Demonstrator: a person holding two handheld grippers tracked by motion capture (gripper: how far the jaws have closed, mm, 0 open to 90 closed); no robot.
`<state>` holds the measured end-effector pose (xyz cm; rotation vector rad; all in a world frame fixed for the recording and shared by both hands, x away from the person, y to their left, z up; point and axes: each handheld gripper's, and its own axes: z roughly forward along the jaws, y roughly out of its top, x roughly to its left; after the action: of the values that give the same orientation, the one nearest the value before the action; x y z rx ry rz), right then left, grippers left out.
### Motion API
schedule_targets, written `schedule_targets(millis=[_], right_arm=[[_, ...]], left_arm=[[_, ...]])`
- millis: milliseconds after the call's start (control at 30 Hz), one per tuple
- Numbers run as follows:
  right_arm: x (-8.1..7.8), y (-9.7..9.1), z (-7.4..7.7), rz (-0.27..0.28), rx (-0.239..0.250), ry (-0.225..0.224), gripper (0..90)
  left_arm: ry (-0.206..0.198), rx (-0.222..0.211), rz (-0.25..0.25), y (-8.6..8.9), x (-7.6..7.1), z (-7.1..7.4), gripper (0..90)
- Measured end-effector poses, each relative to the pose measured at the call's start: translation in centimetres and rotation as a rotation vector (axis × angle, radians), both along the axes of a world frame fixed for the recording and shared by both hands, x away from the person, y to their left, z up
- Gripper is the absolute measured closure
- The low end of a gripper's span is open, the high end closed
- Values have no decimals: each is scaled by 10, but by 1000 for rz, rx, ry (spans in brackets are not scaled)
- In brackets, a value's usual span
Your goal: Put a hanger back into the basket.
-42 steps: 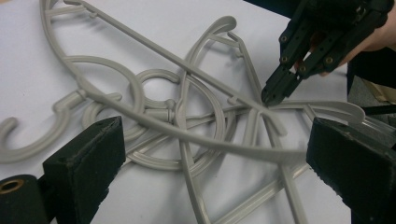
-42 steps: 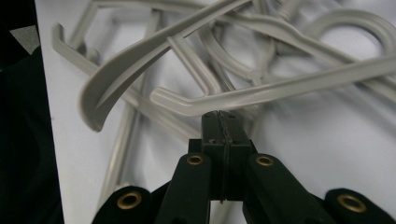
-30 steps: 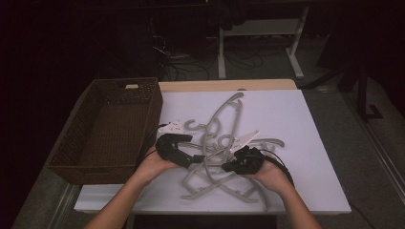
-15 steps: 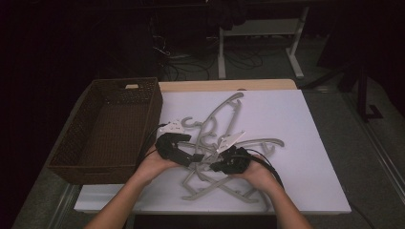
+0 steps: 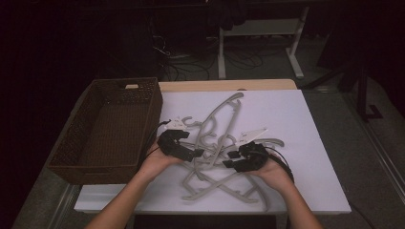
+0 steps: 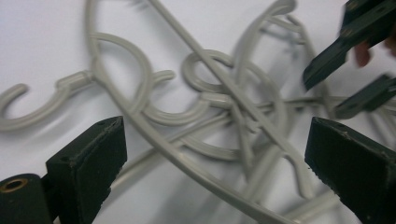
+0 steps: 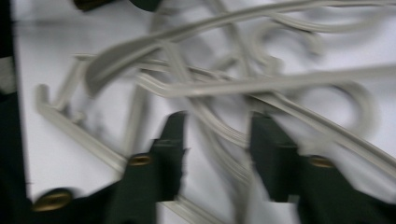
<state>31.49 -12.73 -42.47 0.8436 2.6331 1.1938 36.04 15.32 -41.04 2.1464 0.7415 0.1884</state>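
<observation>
Since the earlier frames: right hand-held black two-jaw gripper (image 5: 230,158) has slid leftward, further in over the tangled pile of grey plastic clothes hangers (image 5: 217,143); left hand-held black two-jaw gripper (image 5: 199,152) sits near where it was, at the pile's left side.
Left gripper: jaws spread wide in the left gripper view (image 6: 215,172), a curved grey hanger arm running across the gap between them, gripping nothing.
Right gripper: jaws partly apart in its own blurred view (image 7: 217,154), thin hanger bars passing between them; whether the pads touch a bar cannot be told.
Facing tips: across the pile the two grippers point toward each other, near but apart; the right one's jaw tips show at the upper right of the left gripper view.
Hangers: heaped and interlocked on the white table top (image 5: 305,124), hooks and arms crossing, just right of the basket.
Basket: dark brown woven rectangular basket (image 5: 79,155) at the table's left edge, nothing seen inside.
</observation>
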Motion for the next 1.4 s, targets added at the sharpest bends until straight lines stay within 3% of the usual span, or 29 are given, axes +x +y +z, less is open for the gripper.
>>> schedule_targets(millis=[100, 300, 467, 633, 967, 1167, 1400], right_arm=[[0, -18, -1, -75, -11, -15, 322], [-3, -55, -3, -198, -24, -19, 159], [-10, -78, -5, -260, -3, -13, 134], [-11, -89, -8, -309, -9, -15, 131], [-11, -87, -8, -305, -7, -30, 123], [-11, -87, -6, -307, -2, -42, 117], [-11, -87, -6, -309, 2, -47, 116]], left_arm=[[11, 14, 33, -3, 9, -3, 66], [13, 46, 74, -7, 23, -6, 88], [19, 75, 100, -9, 31, -10, 138], [39, 114, 106, -12, 37, -16, 213], [35, 194, 109, -15, 44, -25, 364], [47, 190, 109, -14, 46, -26, 448], [50, 222, 142, -13, 52, -28, 516]])
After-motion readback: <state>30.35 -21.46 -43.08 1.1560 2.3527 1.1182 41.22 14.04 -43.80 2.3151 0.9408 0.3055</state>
